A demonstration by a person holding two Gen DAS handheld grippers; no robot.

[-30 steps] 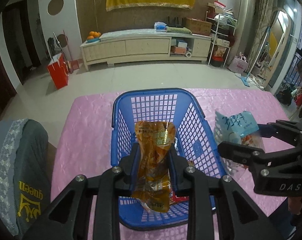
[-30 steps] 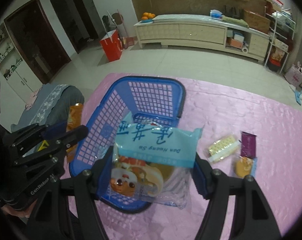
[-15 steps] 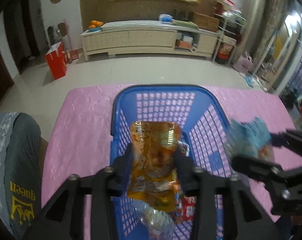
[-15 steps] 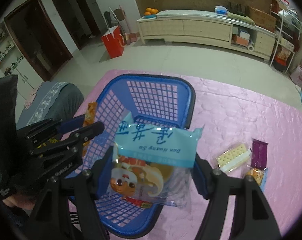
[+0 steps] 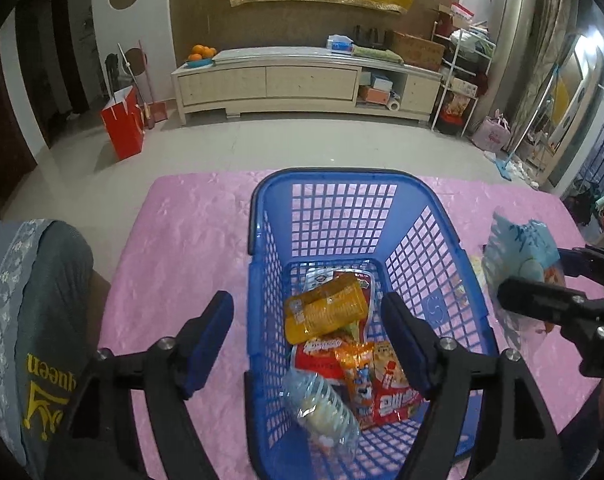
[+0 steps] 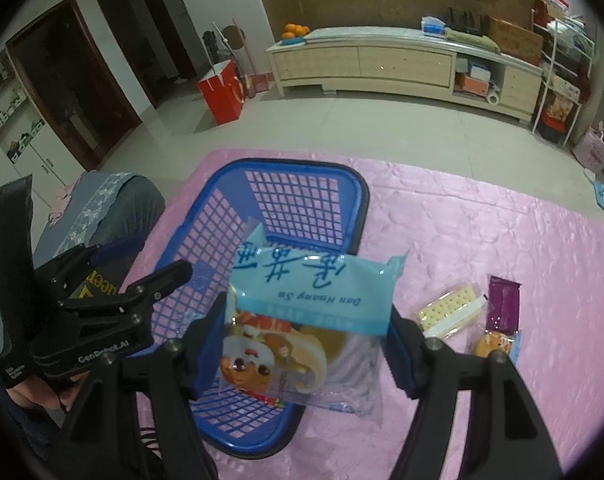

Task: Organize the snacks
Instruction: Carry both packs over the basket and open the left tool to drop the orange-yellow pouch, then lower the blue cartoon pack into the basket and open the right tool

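Note:
A blue plastic basket (image 5: 353, 184) stands on the pink tablecloth and holds several snack packs. An orange snack pouch (image 5: 325, 312) lies on top of them. My left gripper (image 5: 307, 332) is open and empty just above the basket's near end. My right gripper (image 6: 307, 324) is shut on a light-blue pastry bag (image 6: 313, 304) and holds it above the basket's right rim (image 6: 361, 200). The bag and right gripper also show at the right of the left wrist view (image 5: 519, 258).
On the cloth right of the basket lie a cracker pack (image 6: 447, 312), a purple bar (image 6: 501, 306) and a small cake pack (image 6: 493, 344). A grey cushioned chair (image 5: 26, 300) stands at the table's left edge. The table's far edge drops to the tiled floor.
My left gripper has opened and let go of the orange pouch, which now lies in the basket. My right gripper still holds the blue bag and has shifted slightly towards the basket.

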